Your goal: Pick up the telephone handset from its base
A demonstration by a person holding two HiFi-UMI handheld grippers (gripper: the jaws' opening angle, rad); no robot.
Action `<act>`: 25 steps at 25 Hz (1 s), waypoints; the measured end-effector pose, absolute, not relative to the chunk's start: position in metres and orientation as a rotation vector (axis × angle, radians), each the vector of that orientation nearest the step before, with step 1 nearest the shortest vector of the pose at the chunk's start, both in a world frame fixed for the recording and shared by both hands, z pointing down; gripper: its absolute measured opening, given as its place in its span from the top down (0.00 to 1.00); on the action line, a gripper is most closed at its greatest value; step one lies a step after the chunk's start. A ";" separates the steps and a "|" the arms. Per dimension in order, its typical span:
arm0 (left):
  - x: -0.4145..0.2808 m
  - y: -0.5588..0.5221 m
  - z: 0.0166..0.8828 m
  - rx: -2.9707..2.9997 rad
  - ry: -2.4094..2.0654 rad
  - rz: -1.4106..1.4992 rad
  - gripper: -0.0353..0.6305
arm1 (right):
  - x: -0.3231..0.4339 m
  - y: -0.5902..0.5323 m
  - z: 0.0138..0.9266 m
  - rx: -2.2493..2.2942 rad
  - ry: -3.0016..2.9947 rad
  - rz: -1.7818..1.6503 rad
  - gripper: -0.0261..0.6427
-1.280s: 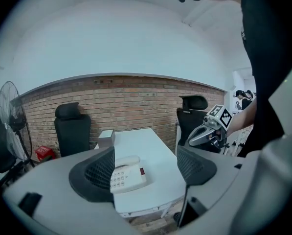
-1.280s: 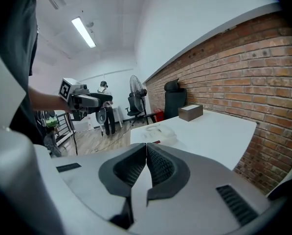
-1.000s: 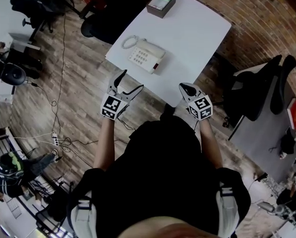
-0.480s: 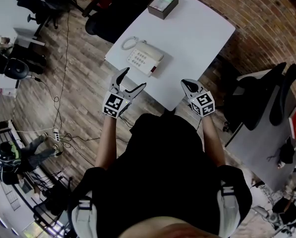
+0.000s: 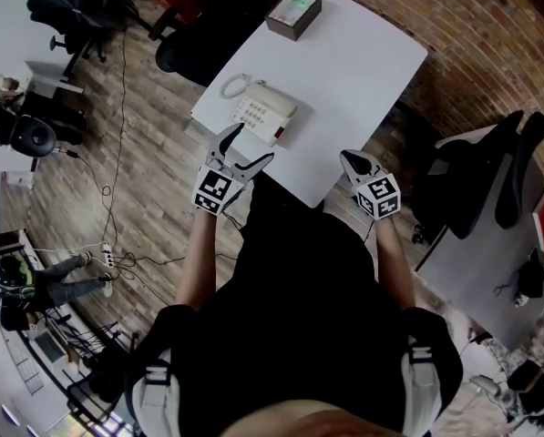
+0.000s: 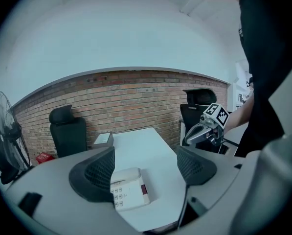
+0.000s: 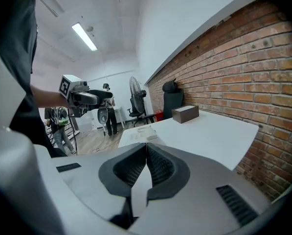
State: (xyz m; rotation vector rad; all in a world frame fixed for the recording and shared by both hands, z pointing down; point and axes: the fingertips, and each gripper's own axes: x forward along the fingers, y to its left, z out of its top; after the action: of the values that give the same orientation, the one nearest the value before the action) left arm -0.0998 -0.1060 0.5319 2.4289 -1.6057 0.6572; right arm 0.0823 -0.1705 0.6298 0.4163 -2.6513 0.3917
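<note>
White table (image 5: 363, 62) is set on wood-plank floor (image 5: 153, 153), beside brick wall (image 5: 490, 25). Small dark box (image 5: 292, 14) is placed at the table's far corner. Black office chair (image 5: 477, 167) is parked on the right. Cables are run across the floor to power strip (image 5: 107, 259). Standing fan (image 6: 1, 114) is seen near the wall.

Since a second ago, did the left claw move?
Yes. The left claw has crept forward, toward the telephone on the white table.

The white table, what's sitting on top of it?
A telephone, its handset in place, and a small box at the far end. The table surface beneath them is covered.
</note>
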 end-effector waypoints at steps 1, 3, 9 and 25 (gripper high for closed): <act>-0.100 -0.107 0.532 2.435 -1.596 0.661 0.36 | 0.083 -0.171 0.630 0.426 -2.649 0.395 0.96; -0.104 -0.109 0.533 2.445 -1.575 0.664 0.36 | 0.083 -0.173 0.631 0.450 -2.648 0.395 0.96; -0.123 -0.125 0.543 2.487 -1.511 0.695 0.36 | 0.076 -0.179 0.631 0.544 -2.633 0.418 0.96; -0.165 -0.178 0.567 2.630 -1.229 0.832 0.36 | 0.040 -0.206 0.629 0.730 -2.556 0.446 0.96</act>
State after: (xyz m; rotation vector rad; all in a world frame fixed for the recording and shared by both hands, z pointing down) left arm -0.1651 -0.1780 0.5668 2.6304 -1.2293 0.8319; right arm 0.0404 -0.2058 0.6292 0.7297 -2.5561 0.4464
